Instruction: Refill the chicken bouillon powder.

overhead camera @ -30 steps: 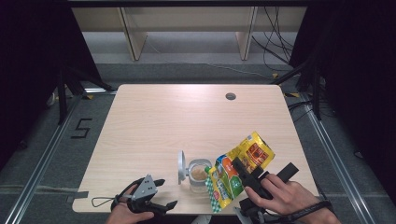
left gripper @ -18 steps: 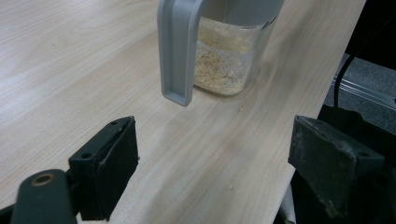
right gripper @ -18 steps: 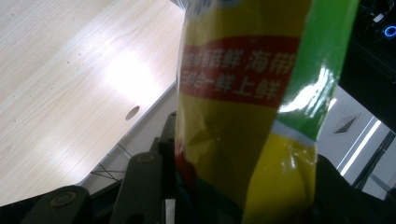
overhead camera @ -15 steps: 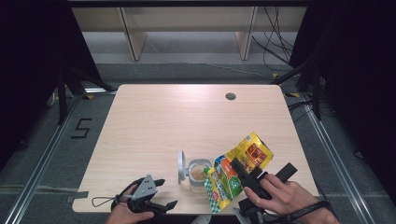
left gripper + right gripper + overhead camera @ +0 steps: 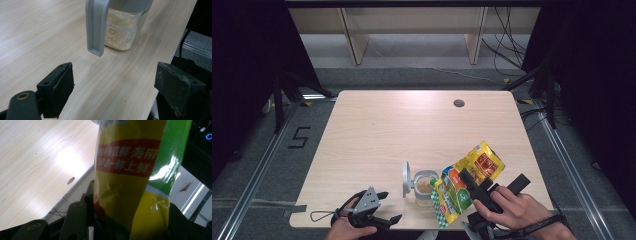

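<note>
Right now my right claw [image 5: 469, 186] is clamped on a glossy yellow-and-green snack pouch [image 5: 464, 181], tilted with its lower end over the small clear glass jar of pale crumbs [image 5: 424, 186] near the front edge of the light wooden tabletop [image 5: 412, 130]. Beside the jar, its grey flip lid [image 5: 405, 178] stands upright. My left claw [image 5: 384, 207] rests open near the front-left edge, holding nothing.
</note>
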`<state>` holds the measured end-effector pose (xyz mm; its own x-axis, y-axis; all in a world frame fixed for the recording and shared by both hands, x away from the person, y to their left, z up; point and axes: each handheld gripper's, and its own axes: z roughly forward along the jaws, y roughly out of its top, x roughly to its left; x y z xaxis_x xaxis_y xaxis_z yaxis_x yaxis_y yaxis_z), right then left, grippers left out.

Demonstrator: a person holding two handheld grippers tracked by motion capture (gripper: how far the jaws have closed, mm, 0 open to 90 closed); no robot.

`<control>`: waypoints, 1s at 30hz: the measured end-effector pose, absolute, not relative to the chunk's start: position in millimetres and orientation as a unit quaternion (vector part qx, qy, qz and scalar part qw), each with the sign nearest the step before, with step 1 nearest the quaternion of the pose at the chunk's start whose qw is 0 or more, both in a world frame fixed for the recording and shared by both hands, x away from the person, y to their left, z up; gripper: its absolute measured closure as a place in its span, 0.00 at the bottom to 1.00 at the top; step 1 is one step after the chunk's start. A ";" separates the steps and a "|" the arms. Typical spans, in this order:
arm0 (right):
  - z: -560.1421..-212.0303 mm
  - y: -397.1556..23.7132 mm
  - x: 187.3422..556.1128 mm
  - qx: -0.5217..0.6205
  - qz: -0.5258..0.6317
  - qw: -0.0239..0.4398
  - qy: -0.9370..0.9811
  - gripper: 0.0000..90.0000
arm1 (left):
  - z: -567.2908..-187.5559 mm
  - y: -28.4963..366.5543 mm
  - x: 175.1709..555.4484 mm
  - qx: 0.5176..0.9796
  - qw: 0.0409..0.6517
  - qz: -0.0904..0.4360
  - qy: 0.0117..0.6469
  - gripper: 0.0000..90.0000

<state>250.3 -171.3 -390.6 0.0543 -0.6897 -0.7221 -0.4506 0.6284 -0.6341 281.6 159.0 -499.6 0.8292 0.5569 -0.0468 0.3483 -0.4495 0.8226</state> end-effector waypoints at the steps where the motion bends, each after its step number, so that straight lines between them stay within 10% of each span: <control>1: -390.2 -170.4 250.4 -0.426 -0.103 0.592 0.676 0.68 | -499.6 159.0 281.5 0.843 0.451 0.116 0.269 0.17; 30: -390.5 -171.1 248.9 -0.411 -0.099 0.601 0.679 0.69 | -500.0 158.6 280.5 0.842 0.449 0.109 0.278 0.17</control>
